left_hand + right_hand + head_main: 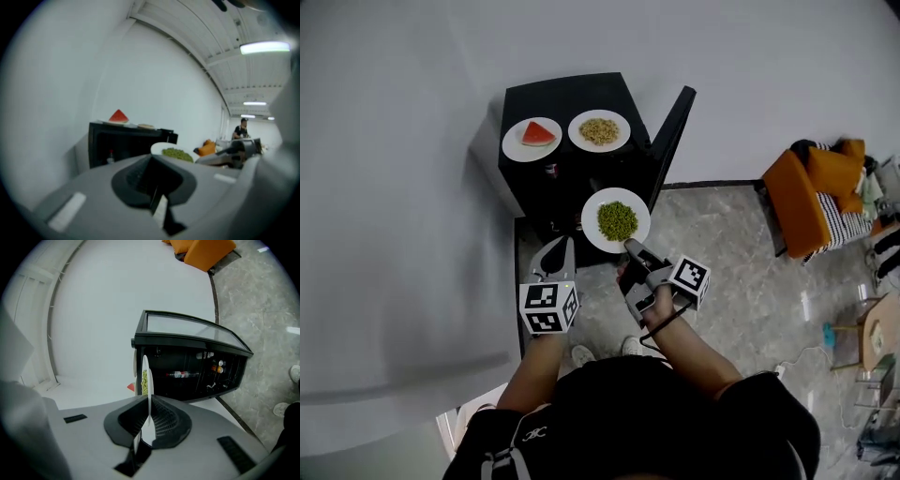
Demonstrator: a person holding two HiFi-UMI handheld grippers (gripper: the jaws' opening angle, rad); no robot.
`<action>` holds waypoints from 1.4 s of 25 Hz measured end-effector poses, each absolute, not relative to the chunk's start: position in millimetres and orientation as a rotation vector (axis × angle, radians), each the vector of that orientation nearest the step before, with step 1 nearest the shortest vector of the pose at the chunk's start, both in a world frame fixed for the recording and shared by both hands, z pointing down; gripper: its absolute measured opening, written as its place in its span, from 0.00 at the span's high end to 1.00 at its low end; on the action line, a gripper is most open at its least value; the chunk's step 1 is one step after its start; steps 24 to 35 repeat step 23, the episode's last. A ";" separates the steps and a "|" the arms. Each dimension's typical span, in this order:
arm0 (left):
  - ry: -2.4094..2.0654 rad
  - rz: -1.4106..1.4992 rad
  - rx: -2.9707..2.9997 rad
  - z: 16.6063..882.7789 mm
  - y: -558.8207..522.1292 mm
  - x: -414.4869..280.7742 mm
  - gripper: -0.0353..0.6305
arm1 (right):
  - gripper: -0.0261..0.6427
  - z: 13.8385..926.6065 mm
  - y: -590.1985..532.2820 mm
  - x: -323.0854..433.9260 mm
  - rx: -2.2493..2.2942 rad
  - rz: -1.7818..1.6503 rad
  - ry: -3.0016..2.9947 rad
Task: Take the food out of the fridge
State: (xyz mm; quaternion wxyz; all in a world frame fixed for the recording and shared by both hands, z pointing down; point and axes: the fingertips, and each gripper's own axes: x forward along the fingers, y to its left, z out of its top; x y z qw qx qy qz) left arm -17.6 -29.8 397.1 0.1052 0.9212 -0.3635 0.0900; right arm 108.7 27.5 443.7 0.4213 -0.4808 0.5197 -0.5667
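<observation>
A small black fridge (570, 101) stands against the white wall with its door (672, 141) swung open. On its top sit a white plate with a watermelon slice (532, 139) and a white plate of beige food (599, 130). My right gripper (630, 247) is shut on the near rim of a white plate of green peas (616, 220), held level in front of the fridge. In the right gripper view that plate (145, 373) shows edge-on between the jaws (146, 423). My left gripper (556, 257) hangs beside it, shut and empty, its closed jaws (157, 197) pointing at the fridge (101, 145).
Bottles (180, 375) lie on shelves inside the fridge (187, 341). An orange seat with cushions (811, 192) stands on the grey tiled floor at the right. A person (242, 129) stands far off in the left gripper view. The wearer's shoes (581, 354) are below the grippers.
</observation>
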 end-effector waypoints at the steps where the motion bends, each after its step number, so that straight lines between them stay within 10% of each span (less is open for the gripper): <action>1: -1.061 0.270 2.719 396.8 -26.4 -15.4 0.95 | 0.95 442.3 29.3 110.2 -1.203 -1.416 1.299; 35: -0.988 0.246 2.745 382.7 -17.7 19.5 0.95 | 0.94 421.1 19.3 135.1 -1.174 -1.386 1.284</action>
